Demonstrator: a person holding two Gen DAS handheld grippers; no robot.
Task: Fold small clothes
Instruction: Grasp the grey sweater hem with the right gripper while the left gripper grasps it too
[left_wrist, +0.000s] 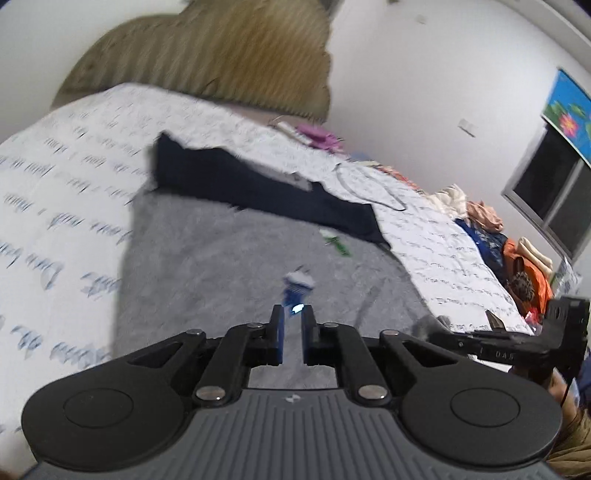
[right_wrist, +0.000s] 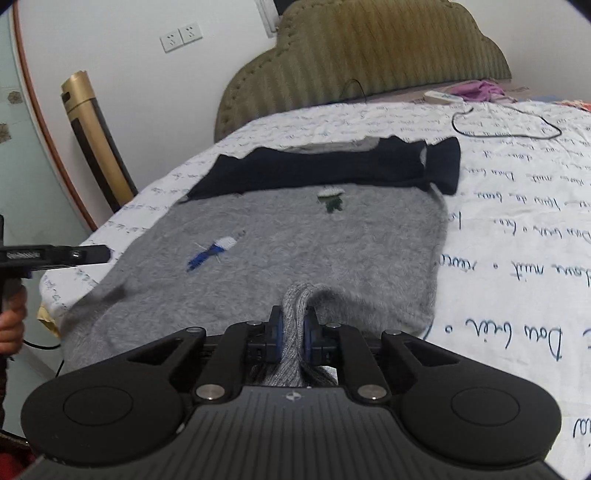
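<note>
**Fold just starting: both grippers clamped on the sweater's near hem**

A grey fuzzy sweater (right_wrist: 280, 236) with a dark navy upper band lies spread flat on the bed's printed sheet (right_wrist: 517, 221), its body smooth and no fold line visible in it yet. The right gripper (right_wrist: 293, 321) is clenched on a bunched ridge of the grey hem, which runs up between its jaws. The left gripper (left_wrist: 291, 319) is also closed tight; its view is blurred, but grey fabric shows between the jaws, so it appears to pinch the same near edge further along. In the right wrist view it reaches in from the left side of the sweater

Judging by this, only the grasp is done. The hem has yet to be carried over toward the navy band, and any further folds are all still to come. A heap of other clothes (left_wrist: 491, 229) sits at the far edge of the bed, probably waiting their turn
</note>
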